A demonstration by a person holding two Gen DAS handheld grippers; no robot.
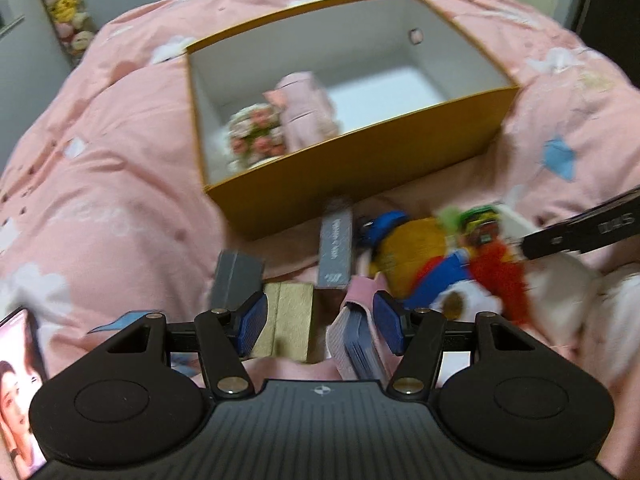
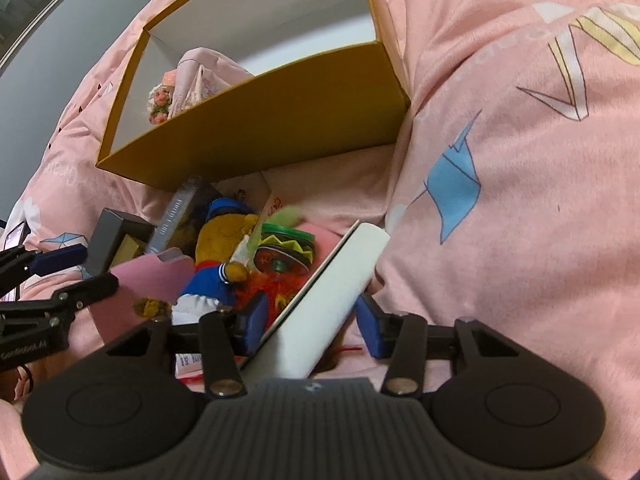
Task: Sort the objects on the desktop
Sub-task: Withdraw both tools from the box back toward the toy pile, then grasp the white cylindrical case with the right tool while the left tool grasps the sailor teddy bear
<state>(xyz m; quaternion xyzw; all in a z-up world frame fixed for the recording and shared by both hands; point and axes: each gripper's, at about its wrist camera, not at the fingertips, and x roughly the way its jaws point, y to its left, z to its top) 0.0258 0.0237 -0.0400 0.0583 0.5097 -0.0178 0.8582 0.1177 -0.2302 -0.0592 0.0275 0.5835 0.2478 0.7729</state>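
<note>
An open yellow box (image 1: pixel 360 168) sits on the pink bedding and holds a flower bouquet (image 1: pixel 256 136) and a pink folded item (image 1: pixel 308 112); the box also shows in the right wrist view (image 2: pixel 260 128). In front of it lies a pile: a stuffed duck toy (image 1: pixel 420 256), a grey box (image 1: pixel 336 248), a gold box (image 1: pixel 292 320), a pink card holder (image 1: pixel 356 336). My left gripper (image 1: pixel 320 324) is open above the gold box and pink holder. My right gripper (image 2: pixel 312 320) is open around a white box (image 2: pixel 332 296), its pads apart from it. A green-lidded jar (image 2: pixel 286 250) lies beside the duck (image 2: pixel 216 248).
Pink quilt (image 2: pixel 520 160) rises in folds to the right and left of the pile. A phone (image 1: pixel 20 392) with a lit screen lies at the lower left. A dark grey box (image 1: pixel 236 280) stands left of the gold one. A shelf of plush toys (image 1: pixel 66 12) is far left.
</note>
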